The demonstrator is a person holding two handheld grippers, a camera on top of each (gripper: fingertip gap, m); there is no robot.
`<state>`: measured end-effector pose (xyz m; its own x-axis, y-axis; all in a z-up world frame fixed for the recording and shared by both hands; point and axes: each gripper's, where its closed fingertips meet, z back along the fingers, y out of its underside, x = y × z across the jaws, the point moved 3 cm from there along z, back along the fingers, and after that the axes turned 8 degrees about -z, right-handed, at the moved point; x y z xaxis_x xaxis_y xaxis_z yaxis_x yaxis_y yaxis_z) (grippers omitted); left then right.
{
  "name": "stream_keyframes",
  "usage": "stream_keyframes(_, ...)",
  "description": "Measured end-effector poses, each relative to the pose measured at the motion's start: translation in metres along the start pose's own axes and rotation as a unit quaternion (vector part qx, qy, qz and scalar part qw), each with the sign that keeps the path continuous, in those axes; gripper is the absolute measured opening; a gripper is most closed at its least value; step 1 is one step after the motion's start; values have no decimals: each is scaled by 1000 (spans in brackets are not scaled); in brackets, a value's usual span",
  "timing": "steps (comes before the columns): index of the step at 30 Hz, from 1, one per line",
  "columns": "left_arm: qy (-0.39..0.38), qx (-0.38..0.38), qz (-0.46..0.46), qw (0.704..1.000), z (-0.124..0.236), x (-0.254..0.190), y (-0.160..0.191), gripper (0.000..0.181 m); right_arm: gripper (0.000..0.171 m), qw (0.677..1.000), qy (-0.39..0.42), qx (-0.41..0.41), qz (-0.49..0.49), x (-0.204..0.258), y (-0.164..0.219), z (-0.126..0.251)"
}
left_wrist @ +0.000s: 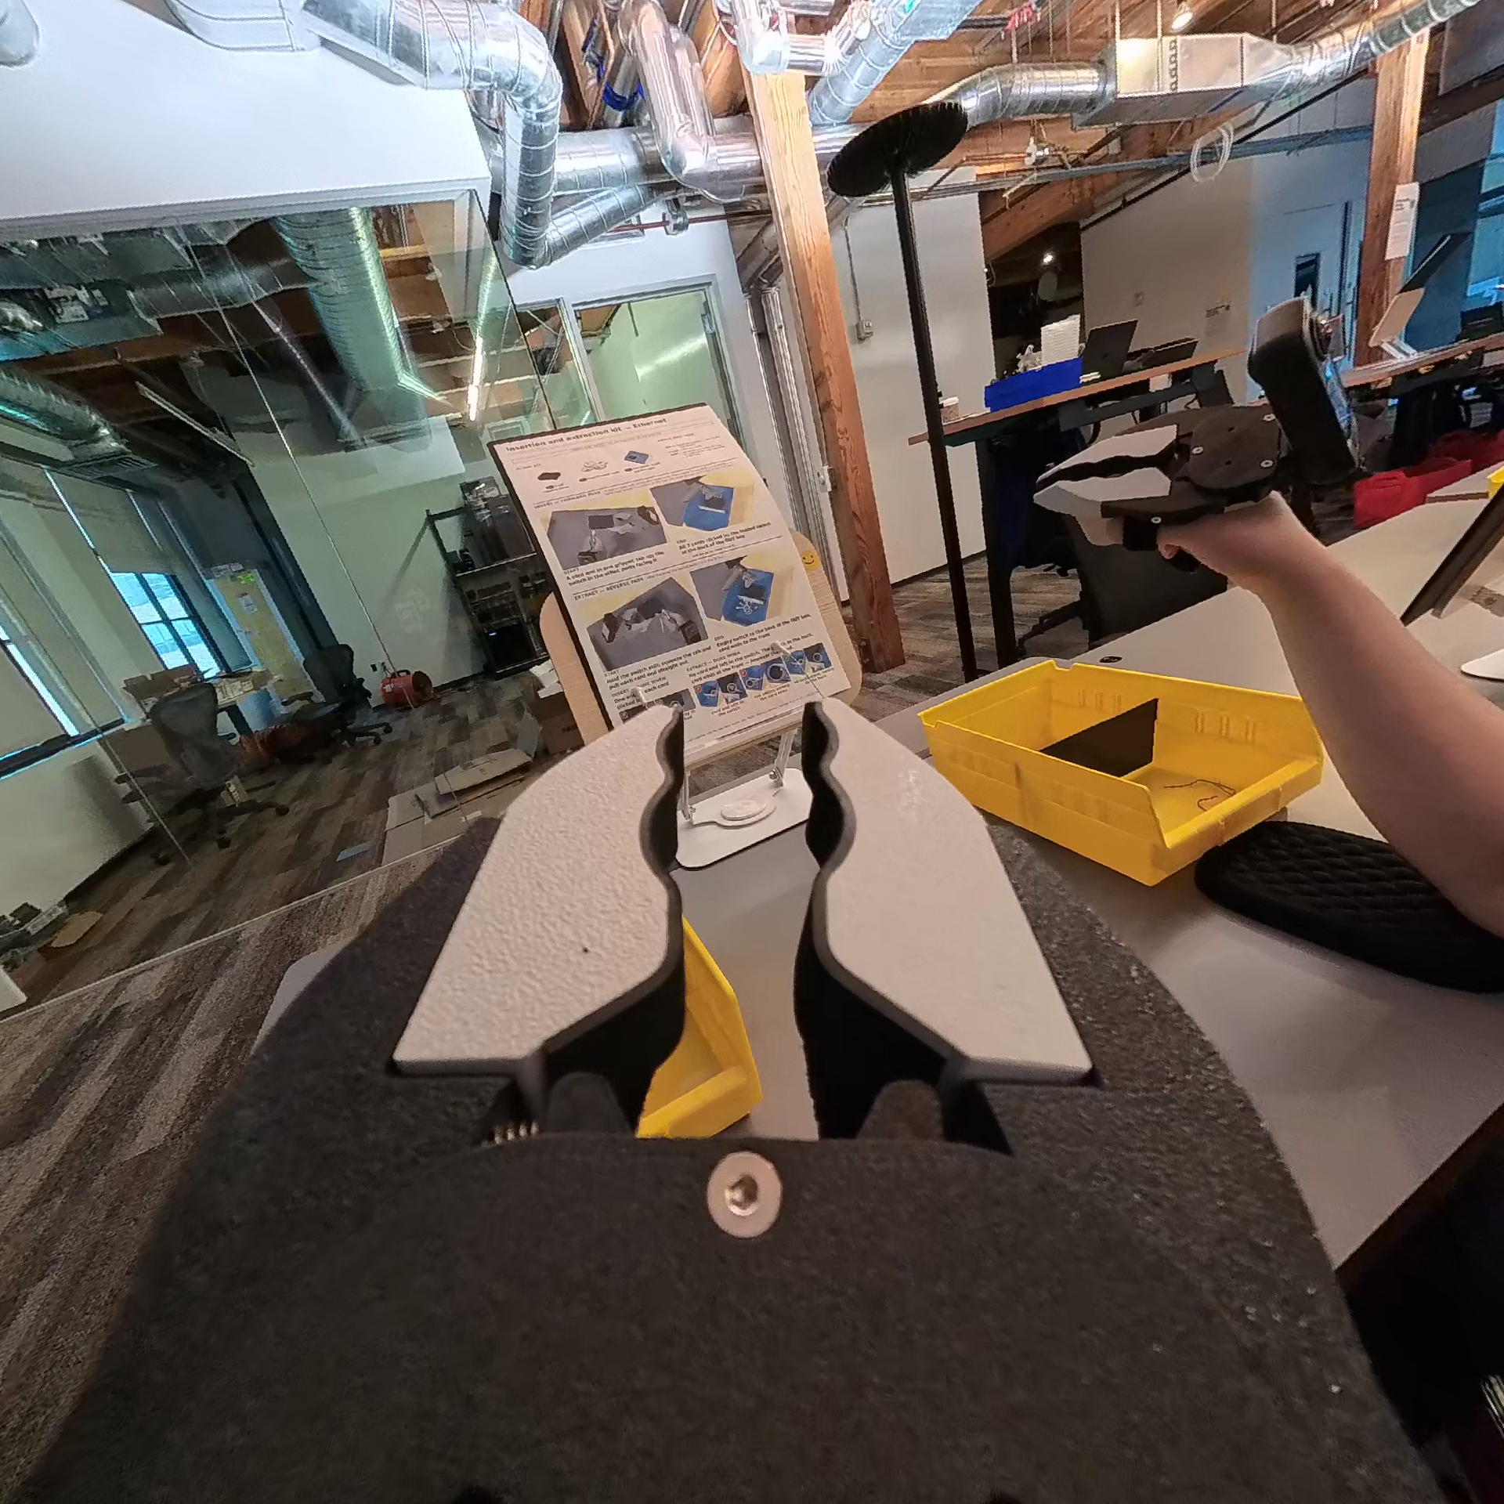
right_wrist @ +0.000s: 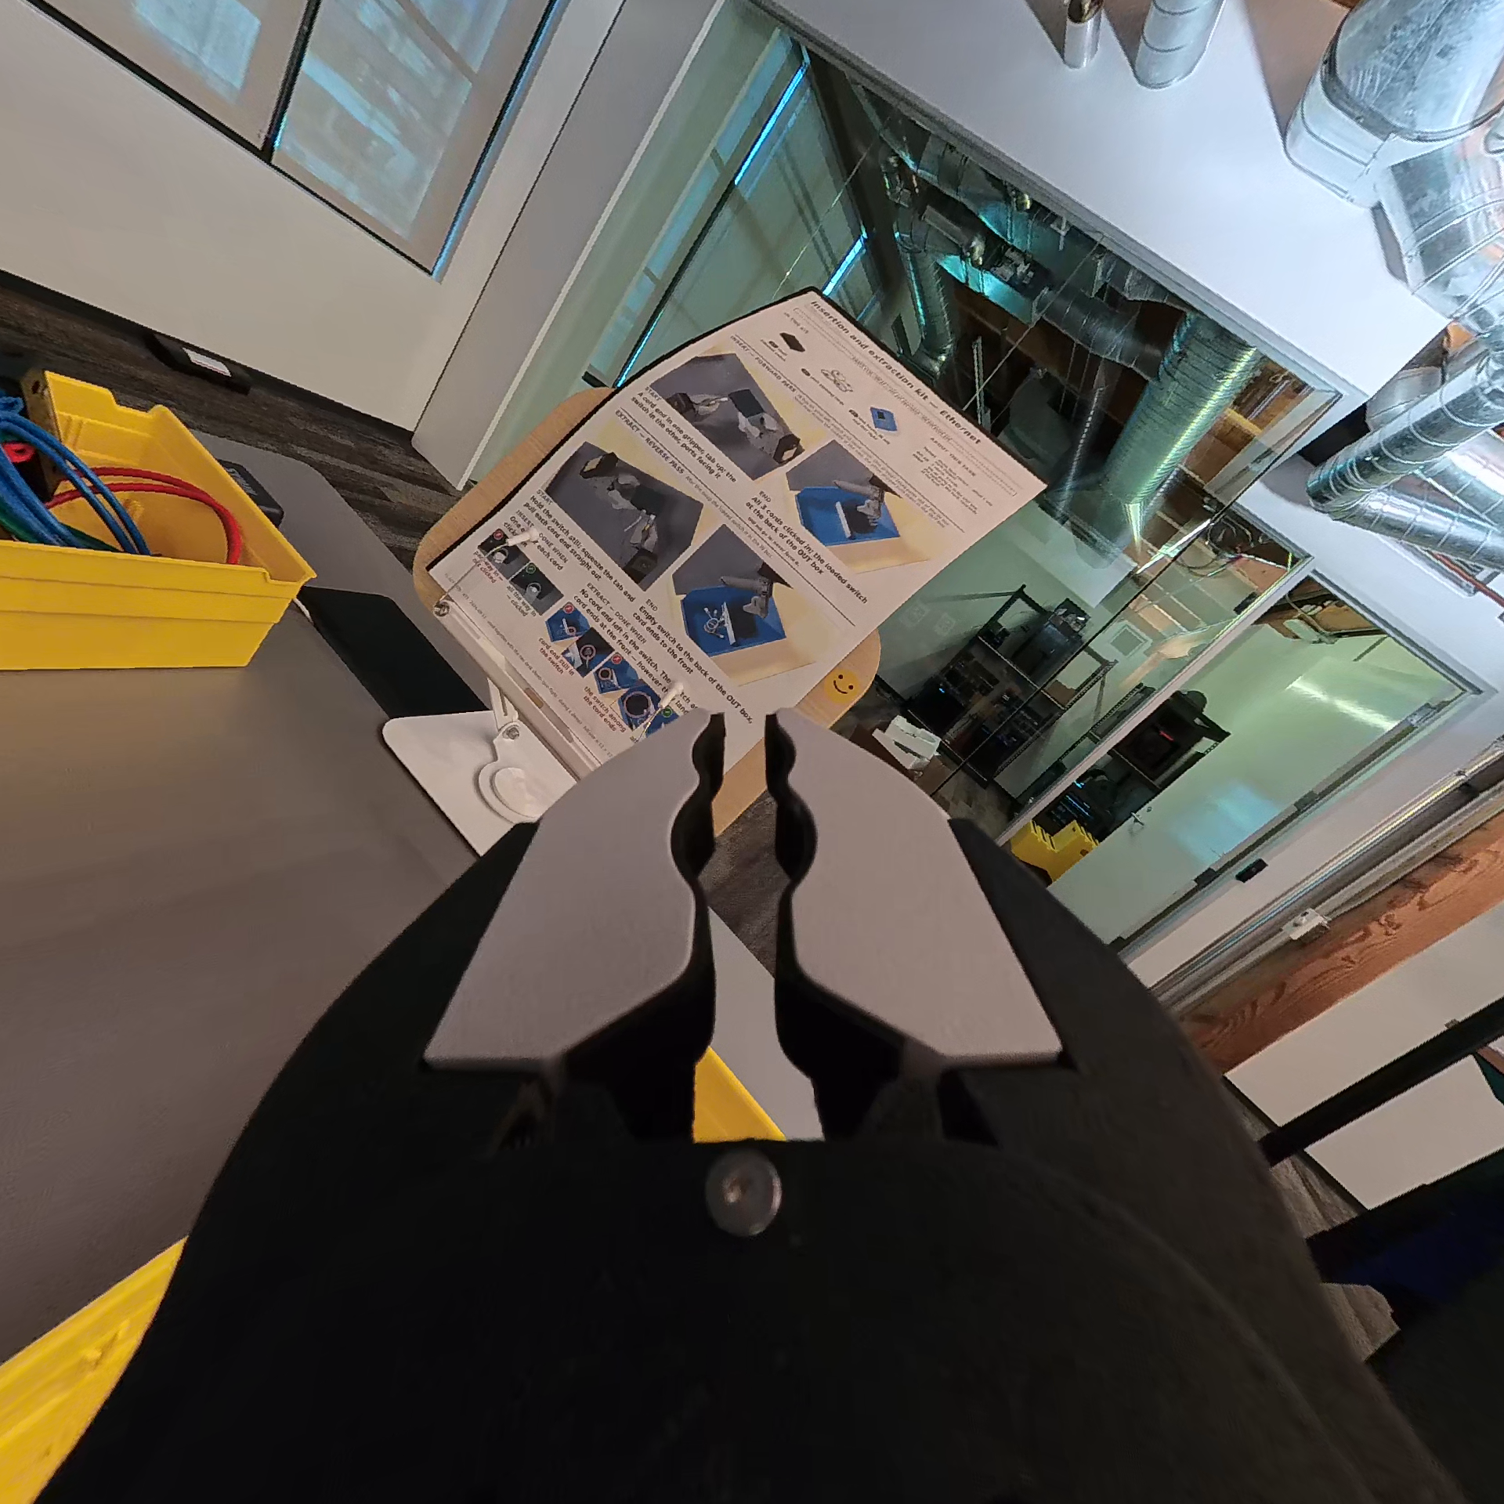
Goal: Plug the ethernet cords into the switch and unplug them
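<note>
Grey desk: yellow bin toward far edge, black mesh pad beside it, white sign stand at far edge.

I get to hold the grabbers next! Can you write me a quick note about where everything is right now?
Left gripper: open, empty, raised over the grey table.
Right gripper: open a little, empty, in the air.
Blue, red and green ethernet cords: in the yellow plastic bin.
Another yellow bin with a black divider: no cords visible.
Switch: not clearly in view.
Done: cannot tell. Left: find the switch, plug, unplug.
</note>
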<state>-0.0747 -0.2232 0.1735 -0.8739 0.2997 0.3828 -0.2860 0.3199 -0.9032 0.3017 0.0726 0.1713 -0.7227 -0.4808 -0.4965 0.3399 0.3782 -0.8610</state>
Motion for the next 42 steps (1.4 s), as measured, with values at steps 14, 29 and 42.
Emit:
stream_keyframes(14, 5, 15, -9, 1000, -3, -1, 8, 27, 10, 1000, -7, 6, 4, 2, 2, -2)
stream_keyframes(29, 11, 22, -12, 1000, -5, -3, 13, 27, 10, 1000, -8, 11, 13, 4, 4, -4)
stream_keyframes(42, 11, 24, -9, 1000, -7, -2, 17, 27, 10, 999, -15, 23, 25, 6, 8, -5)
